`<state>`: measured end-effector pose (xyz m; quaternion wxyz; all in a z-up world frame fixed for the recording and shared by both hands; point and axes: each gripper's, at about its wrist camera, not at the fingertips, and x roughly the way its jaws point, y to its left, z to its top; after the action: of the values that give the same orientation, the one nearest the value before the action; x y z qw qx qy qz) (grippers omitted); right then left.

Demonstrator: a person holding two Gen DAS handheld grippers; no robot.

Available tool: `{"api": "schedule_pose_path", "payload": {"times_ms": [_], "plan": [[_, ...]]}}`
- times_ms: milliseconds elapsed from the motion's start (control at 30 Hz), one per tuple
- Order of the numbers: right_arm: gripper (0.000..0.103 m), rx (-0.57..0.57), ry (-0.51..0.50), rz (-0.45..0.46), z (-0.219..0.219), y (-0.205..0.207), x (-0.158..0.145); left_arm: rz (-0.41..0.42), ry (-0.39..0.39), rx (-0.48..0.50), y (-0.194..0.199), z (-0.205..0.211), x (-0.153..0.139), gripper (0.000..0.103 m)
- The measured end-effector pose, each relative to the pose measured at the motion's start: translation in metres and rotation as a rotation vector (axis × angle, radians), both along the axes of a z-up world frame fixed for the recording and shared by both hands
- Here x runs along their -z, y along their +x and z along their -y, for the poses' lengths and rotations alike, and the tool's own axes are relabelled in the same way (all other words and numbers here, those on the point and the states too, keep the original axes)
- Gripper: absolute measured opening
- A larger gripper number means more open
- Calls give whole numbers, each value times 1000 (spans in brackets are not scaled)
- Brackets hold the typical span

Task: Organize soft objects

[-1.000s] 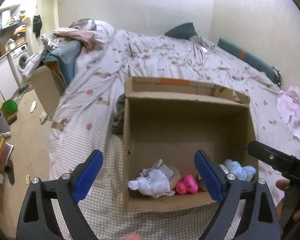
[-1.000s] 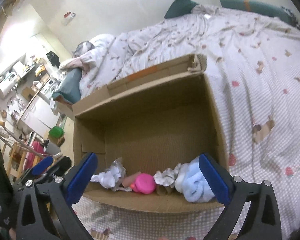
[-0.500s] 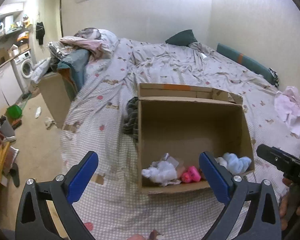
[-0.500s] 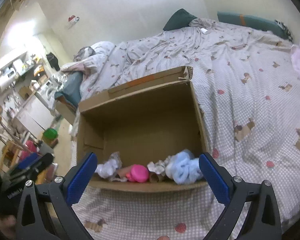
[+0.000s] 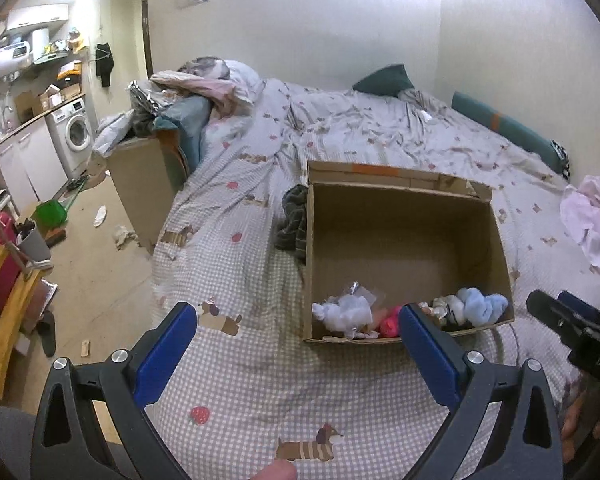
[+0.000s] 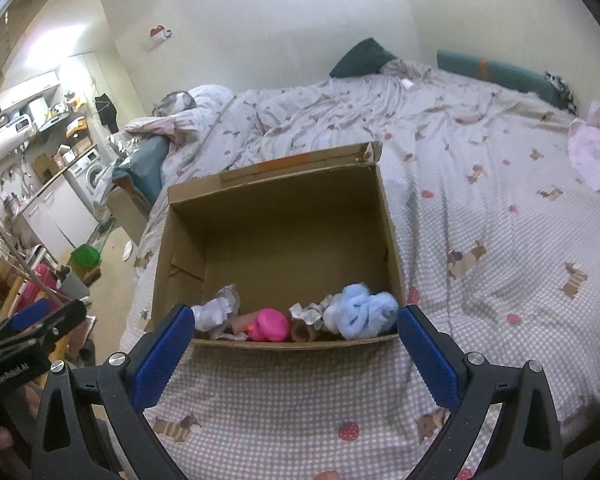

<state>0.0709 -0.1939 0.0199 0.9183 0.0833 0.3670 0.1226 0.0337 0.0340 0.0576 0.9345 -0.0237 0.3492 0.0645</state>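
Soft objects, a white bundle (image 5: pixel 346 312), a pink toy (image 6: pixel 270 324) and a blue cloth (image 6: pixel 360 314), line the cardboard box's (image 6: pixel 276 208) near wall on the bed (image 6: pixel 500 220). Both my left hand-held gripper (image 5: pixel 298 340) and right hand-held gripper (image 6: pixel 294 342) gape empty just short of that wall; the right faces it squarer.

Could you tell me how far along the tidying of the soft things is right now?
Done: a white bundle, pink toy and blue fluffy item lie in the cardboard box. In hand: nothing; left gripper and right gripper are open and empty. Possibly left: pink cloth on the bed and a dark cloth beside the box.
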Motion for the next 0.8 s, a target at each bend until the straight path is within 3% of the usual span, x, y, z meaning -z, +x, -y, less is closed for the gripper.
{"api": "schedule_pose_path", "payload": {"times_ms": [367,800], "plan": [[103,50,-14,-6,3,0,7,-39,-73,5,2,-5,15,102],[103,26,-31,4,-2,1,9,-26,-82,5,1,-9,15,102]]}}
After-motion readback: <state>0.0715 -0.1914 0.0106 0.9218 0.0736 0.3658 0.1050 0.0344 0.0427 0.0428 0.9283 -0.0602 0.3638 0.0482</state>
